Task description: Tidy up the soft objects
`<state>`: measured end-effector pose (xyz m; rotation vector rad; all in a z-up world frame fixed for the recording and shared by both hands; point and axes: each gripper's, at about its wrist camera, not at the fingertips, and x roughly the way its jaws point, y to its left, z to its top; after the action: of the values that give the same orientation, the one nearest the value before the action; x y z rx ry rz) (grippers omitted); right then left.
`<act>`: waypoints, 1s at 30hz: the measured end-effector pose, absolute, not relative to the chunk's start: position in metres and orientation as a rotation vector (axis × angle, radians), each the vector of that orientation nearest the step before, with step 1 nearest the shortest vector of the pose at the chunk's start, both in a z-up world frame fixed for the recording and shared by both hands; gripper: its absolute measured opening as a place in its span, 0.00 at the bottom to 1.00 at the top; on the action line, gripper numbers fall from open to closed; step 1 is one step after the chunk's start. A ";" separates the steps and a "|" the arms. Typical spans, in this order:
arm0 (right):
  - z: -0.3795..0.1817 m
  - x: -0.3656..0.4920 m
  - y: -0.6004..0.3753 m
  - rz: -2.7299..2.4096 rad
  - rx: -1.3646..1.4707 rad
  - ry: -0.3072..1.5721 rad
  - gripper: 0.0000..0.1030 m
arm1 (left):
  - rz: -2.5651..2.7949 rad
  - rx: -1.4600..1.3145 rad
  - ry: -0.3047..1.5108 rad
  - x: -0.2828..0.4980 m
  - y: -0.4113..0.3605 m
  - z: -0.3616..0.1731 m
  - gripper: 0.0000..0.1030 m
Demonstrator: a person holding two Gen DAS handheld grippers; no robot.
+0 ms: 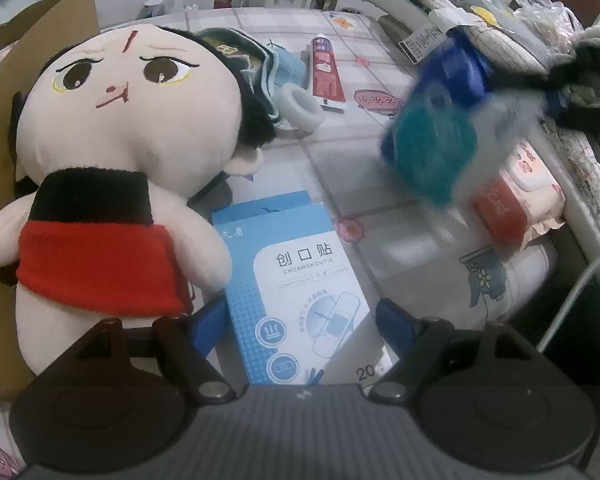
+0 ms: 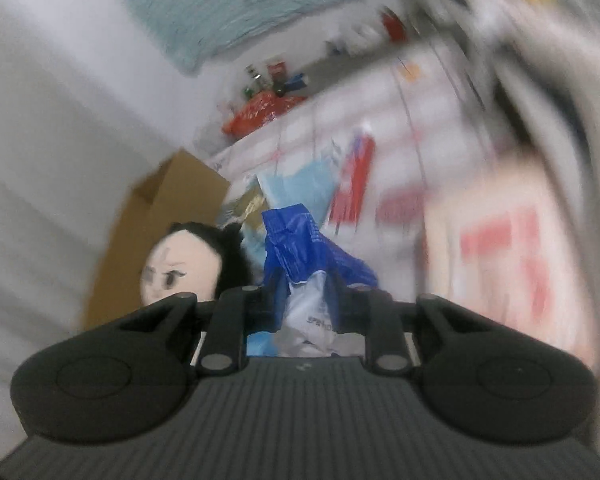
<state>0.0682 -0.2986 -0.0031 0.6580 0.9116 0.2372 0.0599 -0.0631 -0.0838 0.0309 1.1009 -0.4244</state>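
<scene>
Two grippers: one in each hand, both over a table [image 1: 340, 152] with a checked flower cloth.
Left gripper [image 1: 304, 320]: it points down at the table, jaws wide, nothing pinched. A blue box [image 1: 296, 292] lies flat between its blue fingers [image 1: 396, 320].
Right gripper [image 2: 306, 300]: jaws narrow, squeezing a crinkly blue and white bag [image 2: 304, 256]. The bag sticks up past the tips. This view is tilted and very blurry.
Bag from the left view: a blurry blue and green shape [image 1: 436, 128] up in the air, right of the middle.
Doll [image 1: 128, 168]: a plush doll with a big pale head, black hair and a red top. It sits on the left, just beside the box, leaning on a brown carton [image 1: 40, 40].
Other things on the table: a red tube [image 1: 326, 74], a roll of tape [image 1: 302, 108], a blue cloth thing [image 1: 260, 60] behind the doll's head, and a pink wipes pack [image 1: 516, 196] on the right.
Room: a white wall behind, and piles of cloth and plastic bags at the far right.
</scene>
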 end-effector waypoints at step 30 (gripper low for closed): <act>-0.149 -0.072 -0.216 0.005 1.366 0.876 0.28 | -0.416 0.003 1.092 0.056 -0.058 -0.083 0.79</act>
<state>-0.0716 -0.2160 -0.1491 1.3656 0.8764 0.0051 0.0563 -0.0582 -0.0829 0.0030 1.0923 -0.4164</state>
